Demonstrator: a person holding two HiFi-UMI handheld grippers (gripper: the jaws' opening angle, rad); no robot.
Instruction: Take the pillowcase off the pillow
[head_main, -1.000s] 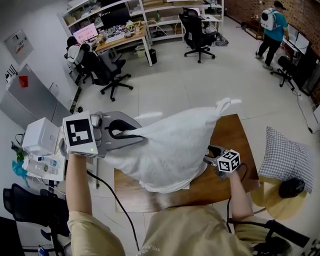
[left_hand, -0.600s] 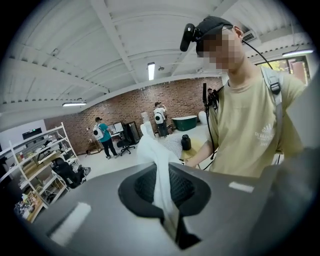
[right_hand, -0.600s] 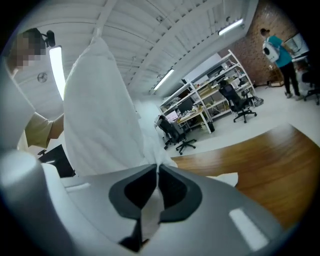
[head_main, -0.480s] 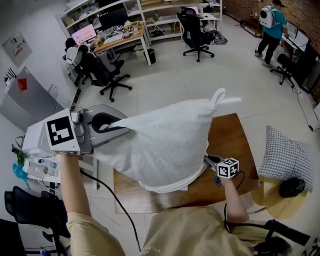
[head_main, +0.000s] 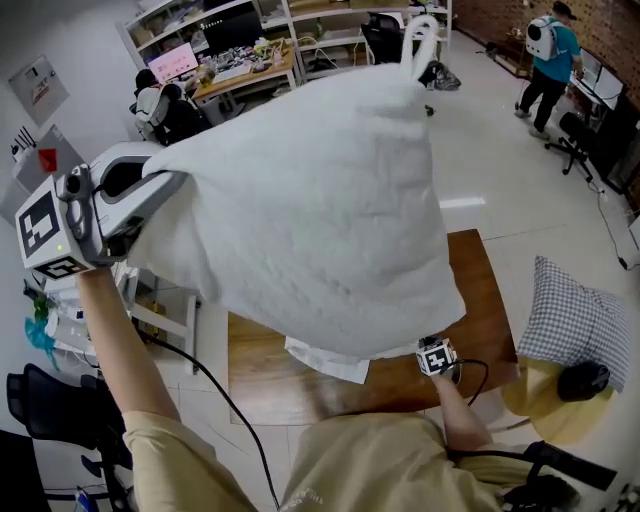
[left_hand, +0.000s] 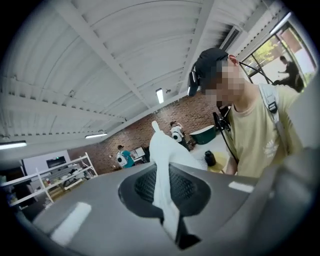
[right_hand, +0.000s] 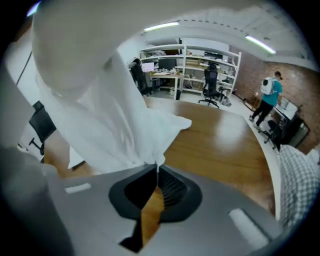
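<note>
The white pillow (head_main: 320, 200) hangs high over the wooden table (head_main: 480, 290) and fills the middle of the head view. My left gripper (head_main: 165, 185) is raised at the left, level, shut on a strip of the pillow's white fabric (left_hand: 162, 190). A thin loose edge of the pillowcase (head_main: 330, 362) hangs below the pillow down to the table. Low under the pillow's near right side, my right gripper (head_main: 428, 348) points down at the table. Its jaws (right_hand: 156, 167) are shut on the pillowcase (right_hand: 125, 130) at their tips.
A checked cushion (head_main: 575, 315) lies to the right of the table, with a black object (head_main: 583, 377) on a yellow seat beside it. White shelving (head_main: 90, 310) stands at the left. A person (head_main: 545, 50) stands far back right near office chairs.
My left gripper has risen with the pillow, which now looms close to the camera. The right gripper has dropped toward the table and its jaws have closed on the pillowcase edge.
</note>
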